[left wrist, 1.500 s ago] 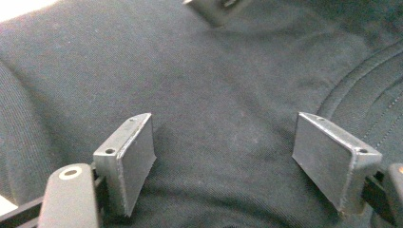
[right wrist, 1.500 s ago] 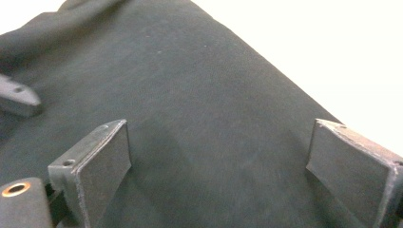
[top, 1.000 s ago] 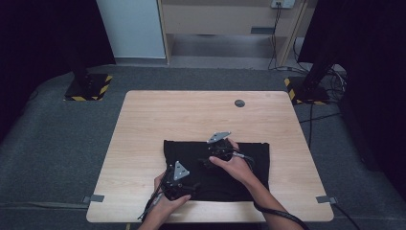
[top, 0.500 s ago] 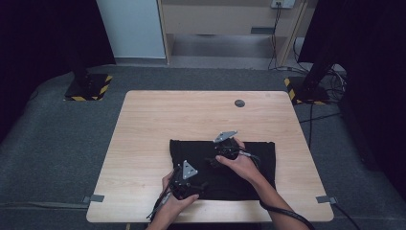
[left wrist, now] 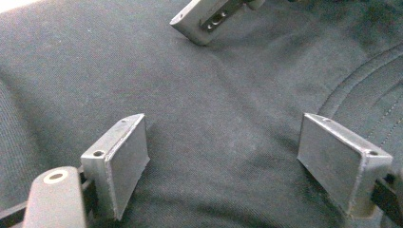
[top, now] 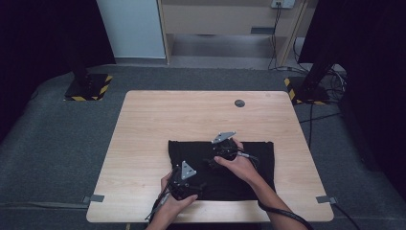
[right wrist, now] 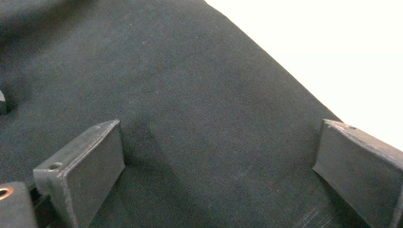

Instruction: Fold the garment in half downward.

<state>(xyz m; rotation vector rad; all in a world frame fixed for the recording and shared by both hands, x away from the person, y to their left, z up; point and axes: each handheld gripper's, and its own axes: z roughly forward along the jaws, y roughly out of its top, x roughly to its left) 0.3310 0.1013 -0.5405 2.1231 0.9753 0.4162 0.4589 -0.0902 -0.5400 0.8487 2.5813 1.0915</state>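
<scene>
Shifted rightward since the earlier frame: black garment, folded flat on worktop, long axis left-to-right. Left tongs open, empty, hovering over its near-left part; right tongs open, empty, over its far middle, nearer the edge.

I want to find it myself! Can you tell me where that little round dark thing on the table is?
Start at the light wooden table in the middle of the grey floor. Go to its far edge, away from the person's hands, a bit right of the middle: the small dark disc lies there alone on bare wood. It is round and tiny, unlike the big black cloth near the person.
</scene>
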